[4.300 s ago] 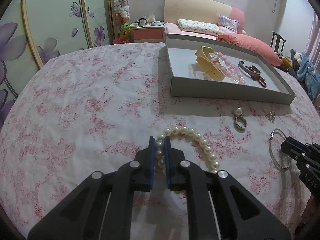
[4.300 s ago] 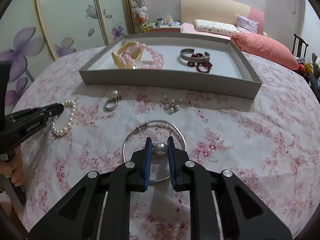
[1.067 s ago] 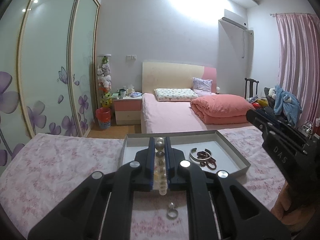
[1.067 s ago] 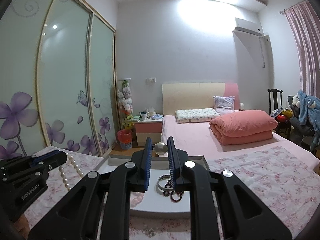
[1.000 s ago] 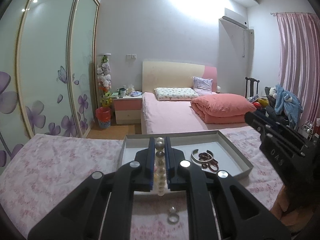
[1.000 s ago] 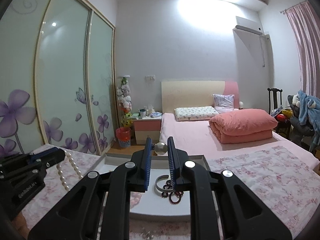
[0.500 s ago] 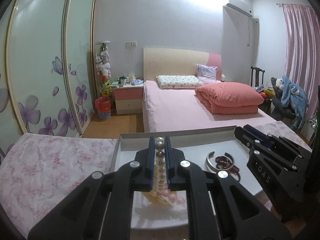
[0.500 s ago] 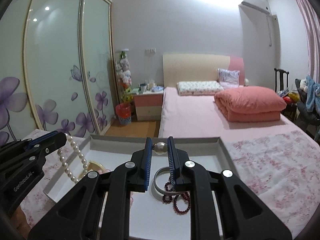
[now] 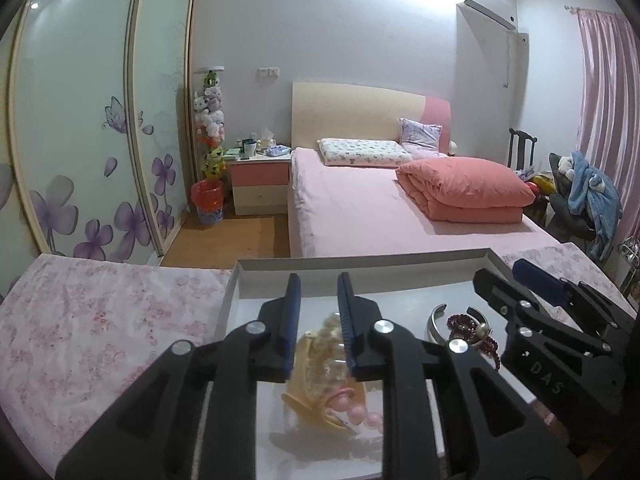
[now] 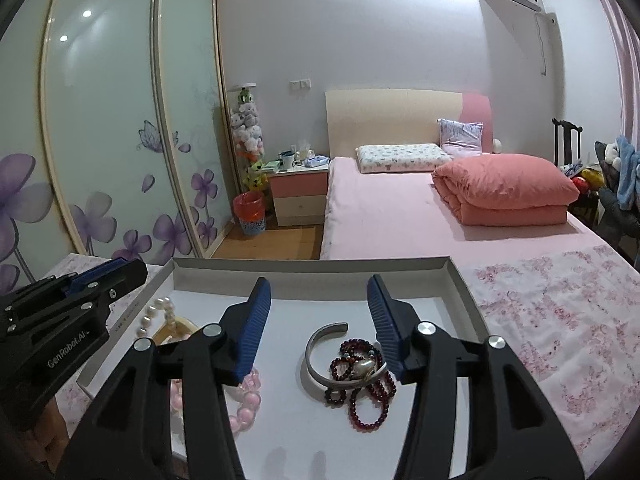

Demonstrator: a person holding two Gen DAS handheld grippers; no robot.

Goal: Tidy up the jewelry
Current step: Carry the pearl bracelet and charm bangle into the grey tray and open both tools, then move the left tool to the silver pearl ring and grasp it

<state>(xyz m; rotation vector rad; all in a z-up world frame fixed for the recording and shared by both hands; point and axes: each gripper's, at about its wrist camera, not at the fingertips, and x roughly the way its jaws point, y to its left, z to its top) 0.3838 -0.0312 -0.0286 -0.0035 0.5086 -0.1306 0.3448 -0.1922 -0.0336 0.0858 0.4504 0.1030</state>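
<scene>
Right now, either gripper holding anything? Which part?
Nothing. Left gripper and right gripper are both open; the pearl bracelet and pearl bangle lie in the tray.

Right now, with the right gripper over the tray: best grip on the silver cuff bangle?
Probably the bare curved band of the silver cuff bangle on its left side, coming straight down with one of the right gripper fingers inside the curve and one outside. It lies flat in the tray; its right side is tangled under the dark red bead bracelet.
</scene>
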